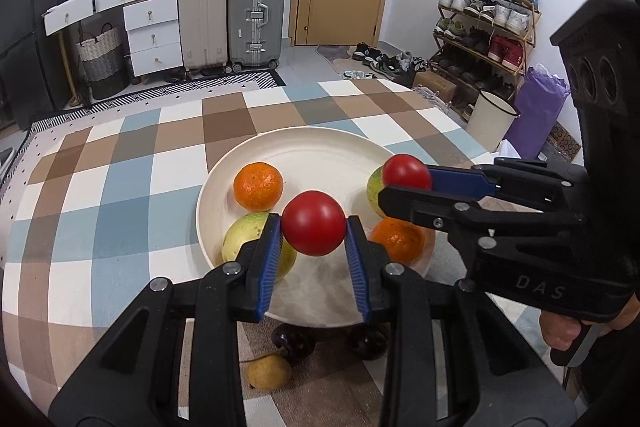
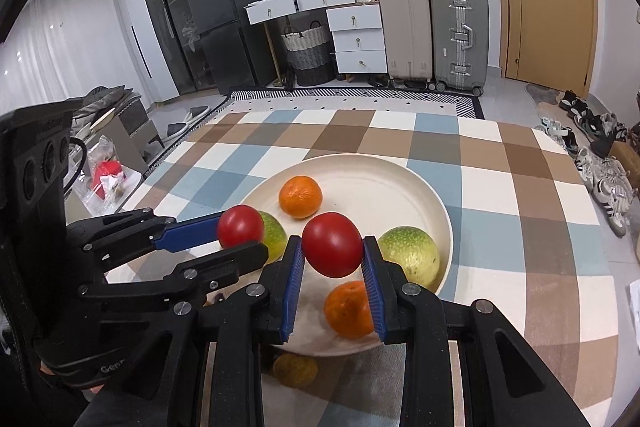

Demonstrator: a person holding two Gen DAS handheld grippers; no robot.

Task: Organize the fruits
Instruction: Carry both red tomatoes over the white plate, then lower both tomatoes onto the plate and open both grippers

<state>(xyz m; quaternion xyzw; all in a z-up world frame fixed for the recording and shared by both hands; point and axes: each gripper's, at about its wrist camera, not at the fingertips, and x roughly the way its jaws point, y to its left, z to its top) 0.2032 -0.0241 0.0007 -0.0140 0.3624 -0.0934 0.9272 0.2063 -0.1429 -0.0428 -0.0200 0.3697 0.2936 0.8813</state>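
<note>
My left gripper (image 1: 313, 227) is shut on a red tomato (image 1: 313, 223) and holds it above the near part of a cream plate (image 1: 320, 147). My right gripper (image 2: 332, 247) is shut on a second red tomato (image 2: 332, 245) over the same plate (image 2: 380, 171). Each gripper shows in the other's view: the right one (image 1: 406, 179) with its tomato (image 1: 406, 171), the left one (image 2: 240, 235) with its tomato (image 2: 240, 231). On the plate lie two oranges (image 1: 258, 185) (image 1: 398, 239) and two green-yellow fruits (image 1: 248, 235) (image 2: 408, 255).
The plate sits on a table with a checked cloth (image 1: 120, 187). Below the plate's near edge lie two dark plums (image 1: 294, 341) (image 1: 366, 343) and a small yellow fruit (image 1: 268, 371). Suitcases, drawers and a shoe rack (image 1: 484, 23) stand beyond the table.
</note>
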